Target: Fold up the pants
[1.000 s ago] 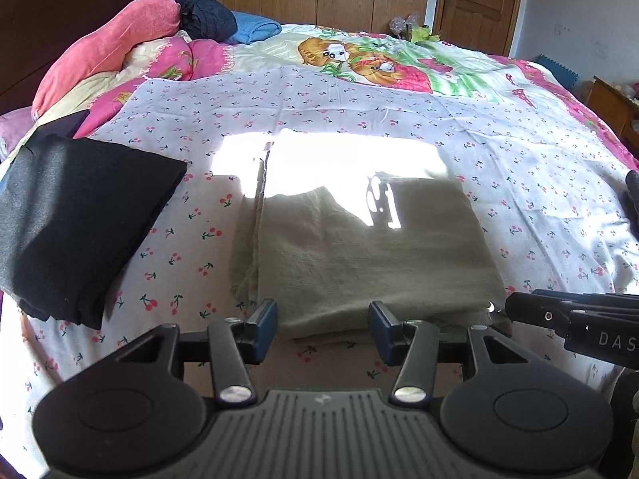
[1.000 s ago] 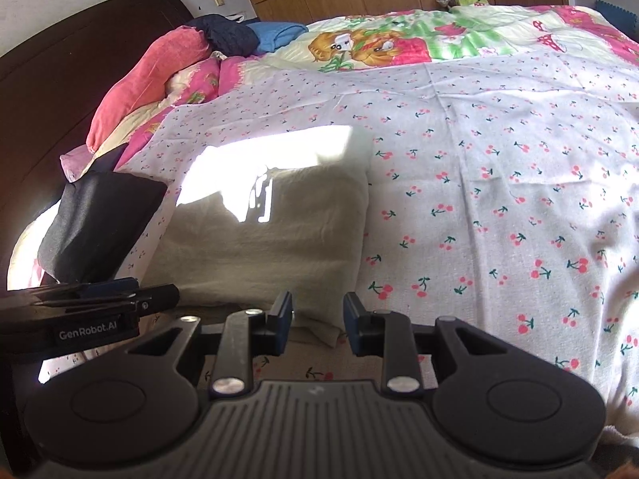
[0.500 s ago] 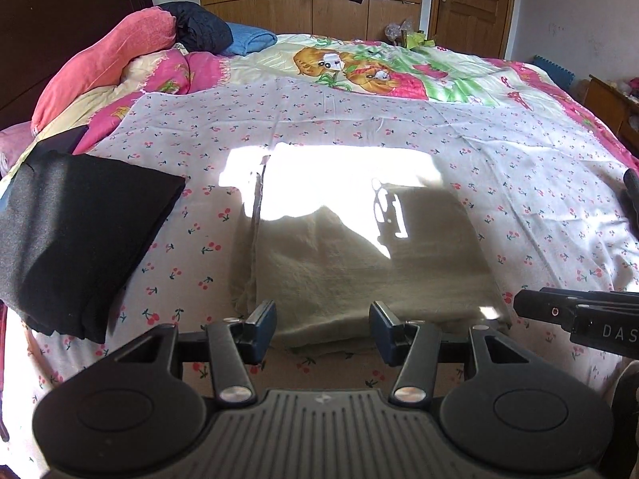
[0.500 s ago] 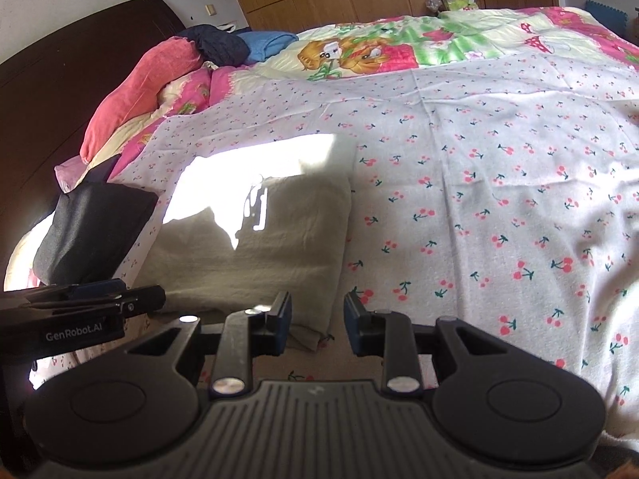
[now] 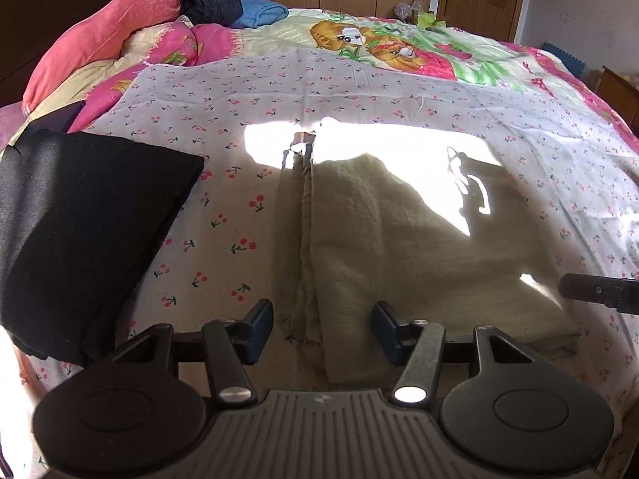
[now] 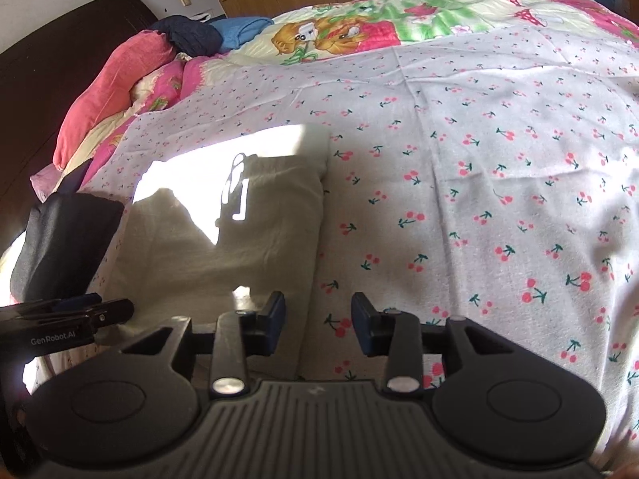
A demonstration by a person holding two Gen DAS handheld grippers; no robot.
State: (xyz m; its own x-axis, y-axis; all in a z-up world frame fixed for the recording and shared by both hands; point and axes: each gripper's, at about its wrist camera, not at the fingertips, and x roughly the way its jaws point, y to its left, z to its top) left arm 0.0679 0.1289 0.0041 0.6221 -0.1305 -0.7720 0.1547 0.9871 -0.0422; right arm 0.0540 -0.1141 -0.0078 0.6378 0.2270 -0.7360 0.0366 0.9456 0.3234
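Note:
Folded olive pants (image 5: 399,247) lie flat on the cherry-print sheet (image 5: 239,199), half in sunlight. My left gripper (image 5: 323,329) hovers over their near left corner; its jaws are opening, and the bunched seam edge lies between them without touching the pads. In the right wrist view the pants (image 6: 247,239) sit left of centre. My right gripper (image 6: 318,317) is at their near right edge, jaws opening, with the pants' edge by the left finger (image 6: 275,315) and bare sheet between the pads. Each gripper's tip shows in the other's view: the right gripper (image 5: 599,293), the left gripper (image 6: 80,311).
A folded black garment (image 5: 80,231) lies on the sheet left of the pants, seen also as a black garment (image 6: 60,247). Pink, dark and blue bedding (image 5: 120,28) is piled at the headboard. A cartoon quilt (image 5: 399,48) covers the far side. The sheet (image 6: 499,199) stretches wide to the right.
Both grippers have moved forward and down toward the near edge of the pants, which now look larger. The right gripper's jaws stand visibly wider; the left's slightly wider.

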